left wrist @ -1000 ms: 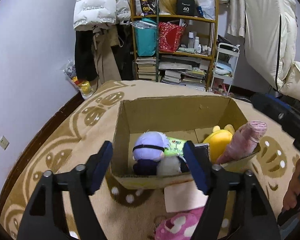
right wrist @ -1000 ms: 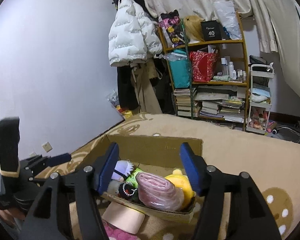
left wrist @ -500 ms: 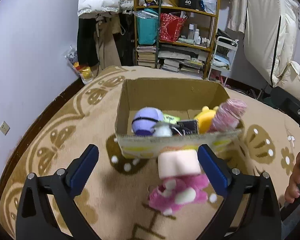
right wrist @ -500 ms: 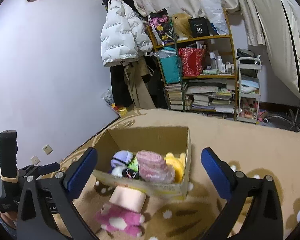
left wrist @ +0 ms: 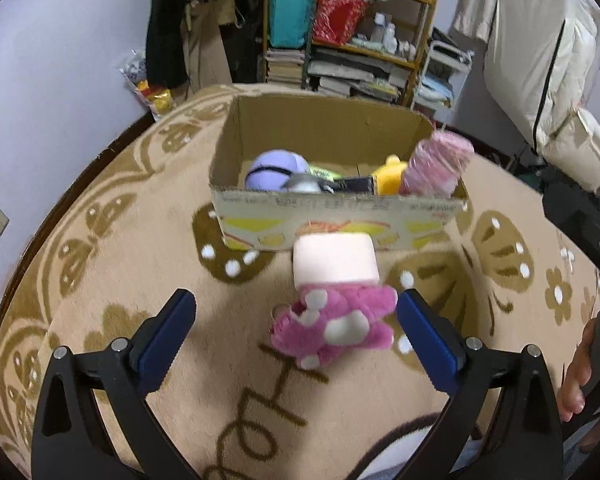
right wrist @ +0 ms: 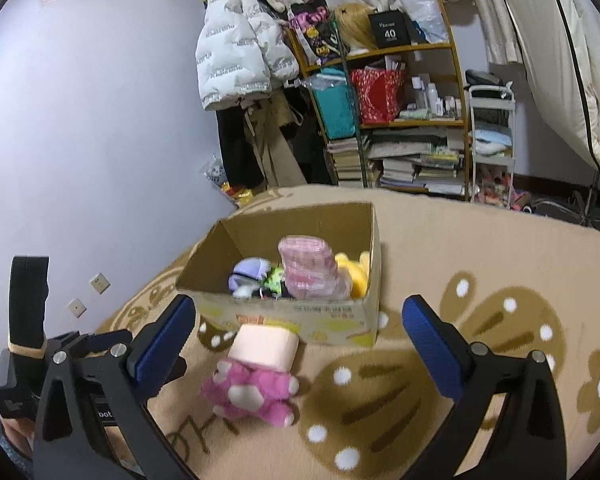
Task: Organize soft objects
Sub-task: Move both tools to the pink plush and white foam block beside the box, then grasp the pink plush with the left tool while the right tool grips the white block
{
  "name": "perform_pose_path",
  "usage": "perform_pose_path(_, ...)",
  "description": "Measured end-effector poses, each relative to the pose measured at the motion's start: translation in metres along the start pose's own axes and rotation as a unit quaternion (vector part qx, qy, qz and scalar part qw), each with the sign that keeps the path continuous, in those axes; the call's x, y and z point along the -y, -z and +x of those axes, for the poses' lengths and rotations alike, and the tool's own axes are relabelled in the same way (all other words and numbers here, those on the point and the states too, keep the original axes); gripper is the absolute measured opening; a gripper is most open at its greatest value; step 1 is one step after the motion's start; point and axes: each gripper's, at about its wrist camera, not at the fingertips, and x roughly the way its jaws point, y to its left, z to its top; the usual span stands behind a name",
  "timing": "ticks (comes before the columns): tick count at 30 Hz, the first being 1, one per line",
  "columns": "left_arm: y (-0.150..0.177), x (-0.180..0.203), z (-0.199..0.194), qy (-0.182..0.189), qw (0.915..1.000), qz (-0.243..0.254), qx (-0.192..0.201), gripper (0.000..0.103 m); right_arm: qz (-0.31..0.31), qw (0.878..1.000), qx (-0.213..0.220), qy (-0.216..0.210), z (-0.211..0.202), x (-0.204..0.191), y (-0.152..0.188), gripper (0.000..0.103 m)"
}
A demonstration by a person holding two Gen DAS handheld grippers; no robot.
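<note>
Holding both claws wide and empty, we hover over the rug. Our left gripper (left wrist: 296, 332) frames the pink plush toy with white paw patches (left wrist: 334, 326): it lies on the carpet between the blue pads, nearer the right-hand pad, untouched by either. Our right gripper (right wrist: 300, 344) also stands fully spread with nothing in it; from its view the toy (right wrist: 254, 394) sits low and towards the left-hand finger.

We judge the left claw the nearer and better aligned. The toy's long axis runs roughly across the jaw gap, so a short drop forward and down should bracket it.

A pale pink foam-like block (left wrist: 335, 258) lies touching the toy's far side, pressed against the front wall of the open brown cardboard box (left wrist: 340, 216). The box already holds a purple round plush (left wrist: 270, 170), a yellow plush (left wrist: 388, 180) and a rolled pink fabric bundle (left wrist: 436, 168) leaning at its right corner.

Surface: tan carpet with brown butterfly pattern (left wrist: 112, 248). Beyond: lilac wall, cluttered wooden shelf (right wrist: 400, 120), white puffer jacket (right wrist: 236, 52) hanging.
</note>
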Motion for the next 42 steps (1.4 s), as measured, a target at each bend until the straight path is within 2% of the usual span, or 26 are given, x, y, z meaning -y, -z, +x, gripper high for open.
perform_pose_path(4,0.002,0.004,0.007,-0.008,0.9999,0.011,-0.010,0.100,-0.001,1.000,-0.016,0.006,0.006,0.001,0.012,0.103)
perform_pose_path(14,0.008,0.004,0.042,0.011,0.9985,-0.005,-0.054,0.100,-0.005,0.998,-0.056,0.006,0.032,0.001,0.027,0.103)
perform_pose_path(20,0.011,0.002,0.066,0.012,0.9968,-0.013,-0.077,0.100,0.006,0.998,-0.068,0.011,0.046,0.008,0.029,0.103)
perform_pose_path(35,0.011,0.001,0.106,0.047,0.9911,-0.037,-0.119,0.100,0.041,0.995,-0.090,0.013,0.070,0.026,0.029,0.103)
perform_pose_path(41,0.017,0.006,0.122,0.047,0.9887,-0.025,-0.140,0.099,0.054,0.993,-0.106,0.003,0.081,0.032,0.031,0.103)
perform_pose_path(42,0.017,0.007,0.123,0.051,0.9882,-0.026,-0.142,0.097,0.055,0.993,-0.109,0.002,0.083,0.032,0.032,0.103)
